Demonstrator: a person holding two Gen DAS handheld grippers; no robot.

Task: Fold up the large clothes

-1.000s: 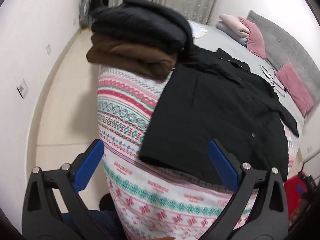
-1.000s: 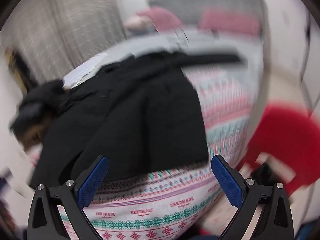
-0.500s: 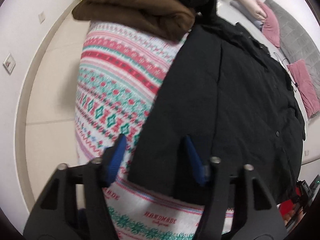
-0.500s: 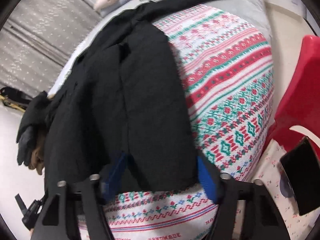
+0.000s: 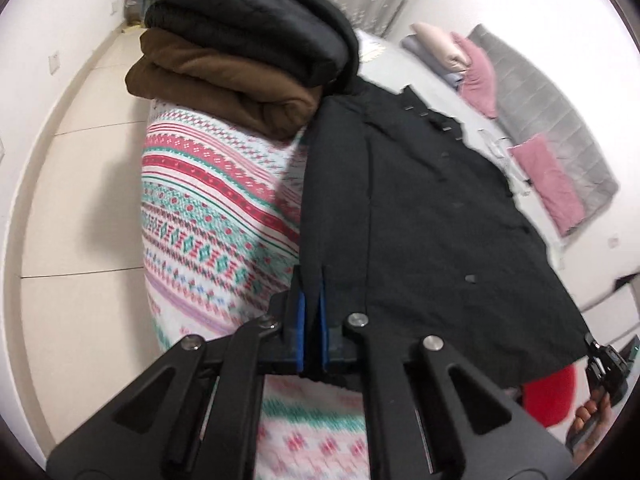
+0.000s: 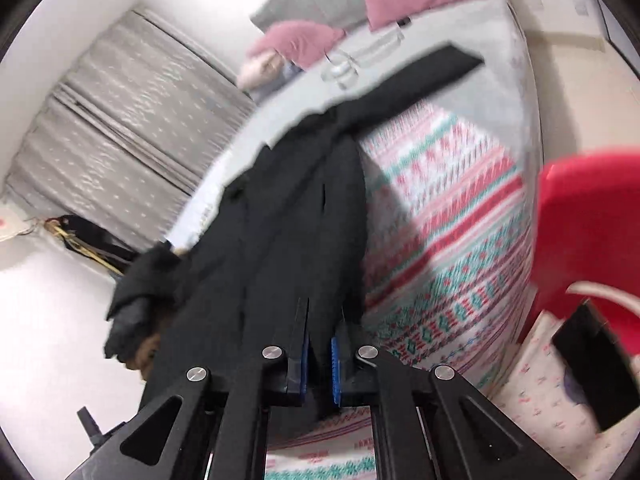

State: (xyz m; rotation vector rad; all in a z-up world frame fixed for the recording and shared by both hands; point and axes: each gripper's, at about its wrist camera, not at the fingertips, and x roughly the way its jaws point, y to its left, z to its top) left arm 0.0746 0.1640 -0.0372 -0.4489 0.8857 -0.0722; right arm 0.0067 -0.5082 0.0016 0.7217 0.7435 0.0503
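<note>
Left gripper [image 5: 312, 300]: black angular linkage arms had triangular cutouts, silver screw heads, blue finger pads [image 5: 301, 328]. Right gripper [image 6: 320, 344] looked identical; ridged blue pads.

Cloth nearly everywhere, with hard matt plastic and a few bright screws.

The black garment [image 5: 420, 216] is a thin, matt woven cloth with small dark buttons; the patterned blanket [image 5: 208, 208] under it looks knitted, soft and a bit fuzzy. Stacked at the bed's corner, the folded brown garment [image 5: 224, 88] is thick and fleecy, and the folded black garment [image 5: 248, 28] on top is ribbed or quilted with a faint sheen. The left gripper [image 5: 312, 320] and right gripper [image 6: 320, 356] have matt black plastic frames, shiny metal screw heads and blue pads that look rubbery. The pink pillows [image 5: 548, 176] are plain cloth, the floor tiles [image 5: 80, 160] smooth and slightly glossy, and the red stool [image 6: 588, 224] glossy plastic.
</note>
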